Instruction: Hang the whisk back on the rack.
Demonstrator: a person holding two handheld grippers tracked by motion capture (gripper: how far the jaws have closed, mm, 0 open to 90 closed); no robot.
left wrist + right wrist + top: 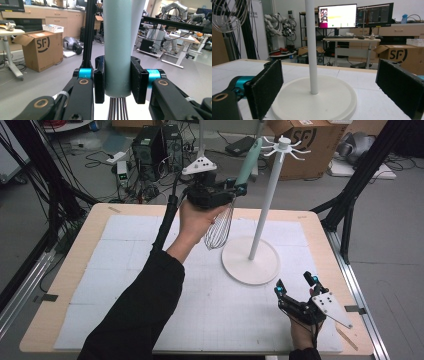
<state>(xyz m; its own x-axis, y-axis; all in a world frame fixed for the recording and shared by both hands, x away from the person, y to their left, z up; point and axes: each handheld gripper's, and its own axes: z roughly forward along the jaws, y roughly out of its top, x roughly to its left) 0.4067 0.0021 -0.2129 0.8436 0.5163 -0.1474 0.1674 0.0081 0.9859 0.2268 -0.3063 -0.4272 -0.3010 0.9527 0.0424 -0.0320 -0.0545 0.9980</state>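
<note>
High view: left gripper (240,187) raised, fingers pinching whisk (235,200) handle; right gripper (296,286) low, fingers spread.

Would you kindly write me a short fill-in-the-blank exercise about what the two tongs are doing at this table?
1. The left tongs are shut on the handle of a ____.
2. The whisk hangs with its wire end pointing ____.
3. The right tongs are ____, with nothing between them.
4. The white stand has hooks at its ____.

Missing words: whisk; down; open; top
</note>
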